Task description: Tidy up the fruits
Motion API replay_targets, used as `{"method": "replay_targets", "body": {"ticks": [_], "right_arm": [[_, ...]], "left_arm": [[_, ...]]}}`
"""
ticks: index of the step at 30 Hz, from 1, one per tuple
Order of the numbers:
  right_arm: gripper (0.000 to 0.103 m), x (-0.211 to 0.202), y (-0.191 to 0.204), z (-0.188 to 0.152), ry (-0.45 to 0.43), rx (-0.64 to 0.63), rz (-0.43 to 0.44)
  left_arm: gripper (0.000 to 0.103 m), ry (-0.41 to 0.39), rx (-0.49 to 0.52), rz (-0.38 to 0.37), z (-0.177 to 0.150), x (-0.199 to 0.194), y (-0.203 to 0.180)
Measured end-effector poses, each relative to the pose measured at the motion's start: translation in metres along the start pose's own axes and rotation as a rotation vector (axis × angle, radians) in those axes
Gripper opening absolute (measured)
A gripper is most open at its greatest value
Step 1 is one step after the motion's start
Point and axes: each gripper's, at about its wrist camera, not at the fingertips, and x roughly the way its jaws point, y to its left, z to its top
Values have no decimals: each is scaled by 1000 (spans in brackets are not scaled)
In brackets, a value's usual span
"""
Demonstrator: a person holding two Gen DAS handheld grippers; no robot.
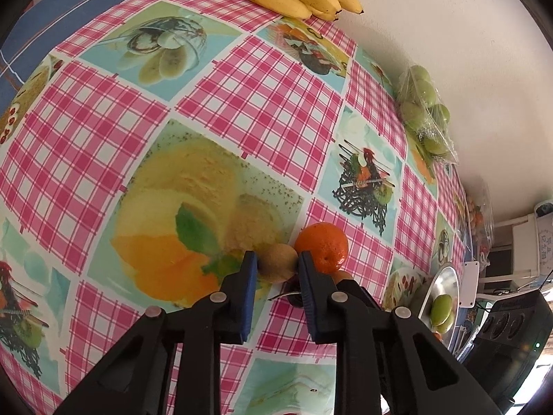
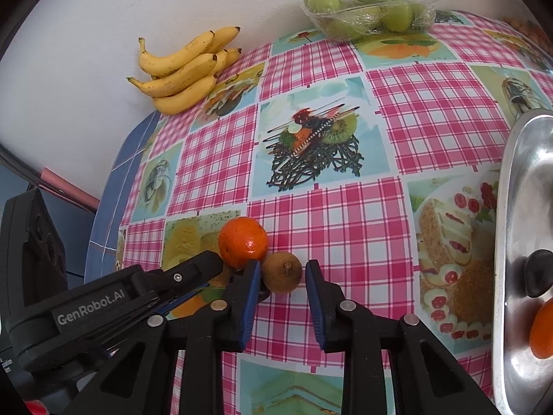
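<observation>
Table (image 1: 262, 103) under a pink-check oilcloth with printed dessert squares; its far edge runs along a white wall, and a blue cloth shows at the far left corner. Round metal tray (image 2: 511, 207) sits toward the right edge, holding a green fruit (image 1: 440, 307) and a tray orange (image 2: 542, 328), the latter cut off by the frame. Left gripper (image 1: 277, 257) angles down at the table, its blue pads pressed on either side of a kiwi (image 1: 276, 264); fingers closed on it, the fruit resting on the cloth. Right gripper (image 2: 283, 264) comes in just beside the left one, also tilted down, drawn in on a second kiwi (image 2: 281, 271): the left pad touches the skin, the right pad sits against or a hair off it, hard to tell which. In the right wrist view the left tool's black body crosses the lower left, its tips hidden behind the right gripper's left finger. Bunch of bananas (image 2: 183, 69), yellow with brown flecks, lies at the far edge against the wall, near the left corner. Clear film-wrapped pack of green fruits (image 2: 363, 10) stands further right along that same far edge, well apart from the bananas. Loose orange (image 1: 323, 245) rests mid-table, closer to the near edge, touching or nearly touching both kiwis, with one kiwi on each side of it. All three sit well apart from the tray.
</observation>
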Motion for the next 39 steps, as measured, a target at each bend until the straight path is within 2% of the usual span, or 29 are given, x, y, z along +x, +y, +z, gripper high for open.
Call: {"method": "replay_targets", "body": {"ticks": [10, 27, 39], "right_arm": [[29, 1, -3, -1, 12, 23, 21], [27, 3, -3, -1, -1, 56, 41], [27, -13, -8, 2, -7, 62, 25]], "left_arm": [[25, -1, 7, 8, 1, 1, -2], [25, 7, -49, -28, 1, 1, 3], [25, -44, -92, -44, 2, -18, 12]]}}
